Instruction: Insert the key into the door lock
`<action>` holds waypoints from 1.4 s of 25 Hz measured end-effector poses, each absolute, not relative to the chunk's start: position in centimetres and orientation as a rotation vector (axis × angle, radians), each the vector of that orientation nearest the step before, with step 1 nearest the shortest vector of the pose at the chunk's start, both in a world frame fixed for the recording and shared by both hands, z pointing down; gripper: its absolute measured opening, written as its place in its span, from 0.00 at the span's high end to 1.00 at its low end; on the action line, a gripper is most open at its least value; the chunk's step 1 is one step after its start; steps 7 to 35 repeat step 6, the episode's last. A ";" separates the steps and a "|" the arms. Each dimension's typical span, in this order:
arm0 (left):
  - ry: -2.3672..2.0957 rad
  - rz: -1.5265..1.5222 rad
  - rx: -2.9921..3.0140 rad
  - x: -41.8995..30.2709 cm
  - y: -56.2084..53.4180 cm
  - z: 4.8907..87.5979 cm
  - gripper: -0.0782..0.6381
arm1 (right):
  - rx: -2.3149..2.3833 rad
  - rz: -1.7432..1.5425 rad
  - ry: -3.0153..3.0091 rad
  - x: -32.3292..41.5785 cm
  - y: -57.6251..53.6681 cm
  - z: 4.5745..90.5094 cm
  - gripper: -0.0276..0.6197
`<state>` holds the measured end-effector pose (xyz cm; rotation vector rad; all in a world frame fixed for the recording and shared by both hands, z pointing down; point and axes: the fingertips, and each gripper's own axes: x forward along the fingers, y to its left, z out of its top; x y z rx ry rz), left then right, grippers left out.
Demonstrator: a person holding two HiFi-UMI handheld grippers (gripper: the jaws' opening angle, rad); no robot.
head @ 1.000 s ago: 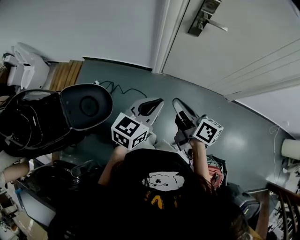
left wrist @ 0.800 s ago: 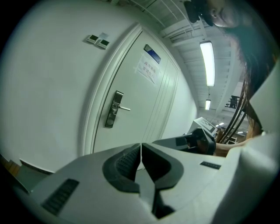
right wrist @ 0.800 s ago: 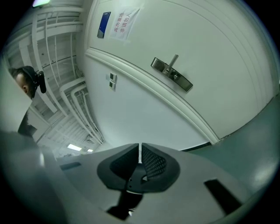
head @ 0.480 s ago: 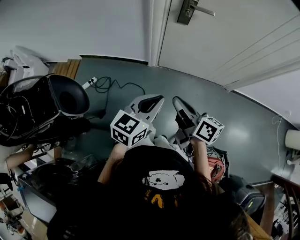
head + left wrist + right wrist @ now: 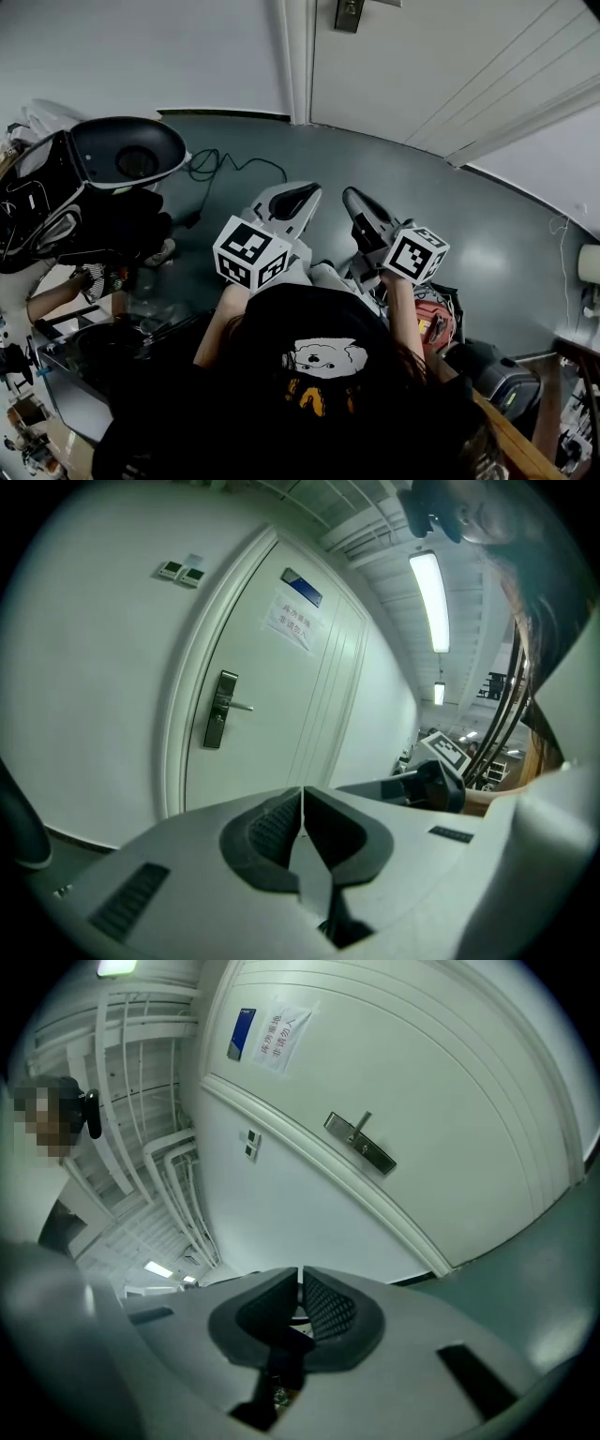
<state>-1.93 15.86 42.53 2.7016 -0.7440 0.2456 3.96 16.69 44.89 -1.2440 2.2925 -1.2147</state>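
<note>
The white door (image 5: 422,66) stands shut ahead of me. Its metal lock plate with lever handle (image 5: 349,13) is cut by the head view's top edge. The lock plate (image 5: 221,722) shows whole in the left gripper view, and the same lock plate (image 5: 361,1143) appears far off in the right gripper view. My left gripper (image 5: 298,199) and right gripper (image 5: 359,206) are held side by side above the grey floor, well short of the door. The left gripper (image 5: 302,794) is shut on nothing. The right gripper (image 5: 300,1279) is shut too; something dark sits behind its pads, and no key shows.
At the left, a person's hand is beside a round black-and-white shell (image 5: 127,155). A black cable (image 5: 225,169) lies on the floor near the door frame (image 5: 298,66). Red gear (image 5: 433,328) and a black case (image 5: 492,375) sit at my right. A paper notice (image 5: 291,621) is on the door.
The head view has tipped down, so the lock plate has slid to the top edge. The round shell at the left has shifted. Both grippers stay about where they were.
</note>
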 end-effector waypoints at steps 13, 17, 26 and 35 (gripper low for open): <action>-0.753 0.241 2.722 -0.7 17.8 42.6 0.87 | -1.290 -1.150 2.314 6.5 18.2 44.8 0.93; -0.753 0.241 2.722 -0.7 17.8 42.6 0.87 | -1.290 -1.150 2.314 6.5 18.2 44.8 0.93; -0.753 0.241 2.722 -0.7 17.8 42.6 0.87 | -1.290 -1.150 2.314 6.5 18.2 44.8 0.93; -0.753 0.241 2.722 -0.7 17.8 42.6 0.87 | -1.290 -1.150 2.314 6.5 18.2 44.8 0.93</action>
